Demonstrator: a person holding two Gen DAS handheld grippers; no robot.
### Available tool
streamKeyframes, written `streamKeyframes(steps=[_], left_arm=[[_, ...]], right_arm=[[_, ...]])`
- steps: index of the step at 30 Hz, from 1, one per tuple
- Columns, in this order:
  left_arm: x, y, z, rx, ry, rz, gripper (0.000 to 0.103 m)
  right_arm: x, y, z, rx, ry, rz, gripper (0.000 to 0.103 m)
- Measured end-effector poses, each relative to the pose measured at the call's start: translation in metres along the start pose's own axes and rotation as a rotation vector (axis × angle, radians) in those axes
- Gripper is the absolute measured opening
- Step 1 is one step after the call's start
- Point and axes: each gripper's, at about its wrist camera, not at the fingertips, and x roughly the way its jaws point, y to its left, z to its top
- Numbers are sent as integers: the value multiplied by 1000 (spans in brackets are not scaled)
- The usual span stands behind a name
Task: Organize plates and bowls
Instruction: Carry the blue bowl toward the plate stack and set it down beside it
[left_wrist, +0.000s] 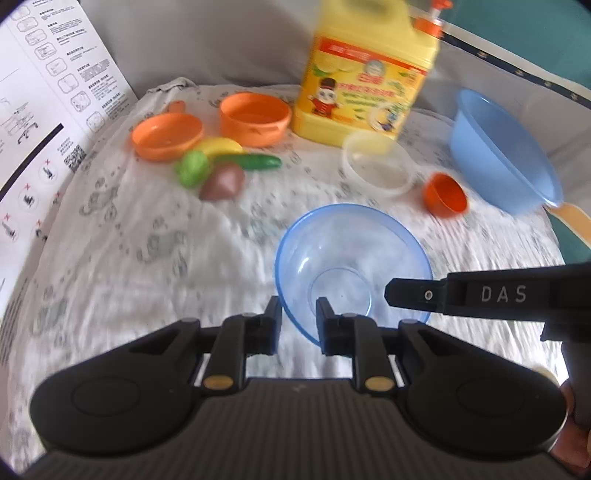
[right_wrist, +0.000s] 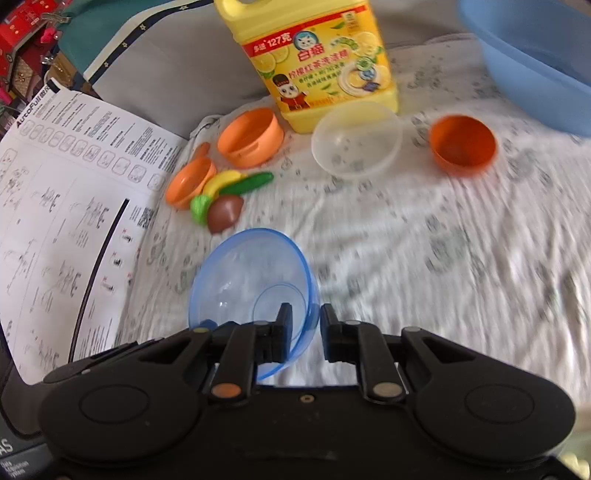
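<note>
Two grippers, one bowl: both sit at the near rim of the translucent blue bowl, mouth up on the patterned cloth.
Blue basin: biggest vessel, far ahead and to the right of the left gripper, tipped toward it.
Detergent jug: upright, straight ahead at the back.
Blue bowl: round, so no long axis; it opens upward, slightly tilted.
Clear bowl: ahead of the right gripper, beyond the blue one, just in front of the jug.
Orange cup: right of the clear bowl, on its side, mouth facing the camera.
Left gripper: fingers straddle the bowl's near-left wall, one outside, one inside; spread or clamped, I cannot tell.
Right gripper: same story on the near-right wall, grip unclear.
Nearer hand: level, both at the rim.
</note>
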Motion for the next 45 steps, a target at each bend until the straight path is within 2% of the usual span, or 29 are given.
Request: streamKeyframes(steps=[13, 20, 31, 45], left_arm=[[-52, -42, -70, 84, 41, -19, 22], [-65, -52, -93, 100, 52, -29, 23], [-71, -41, -121, 72, 86, -18, 25], [-65, -32, -131, 52, 101, -15, 25]], right_arm=[[-71, -27, -82, 42, 18, 13, 16], [-89, -35, -105, 53, 17, 12, 17], [-81, -32, -128, 48, 48, 19, 17], [-67, -28, -132, 37, 86, 11, 17]])
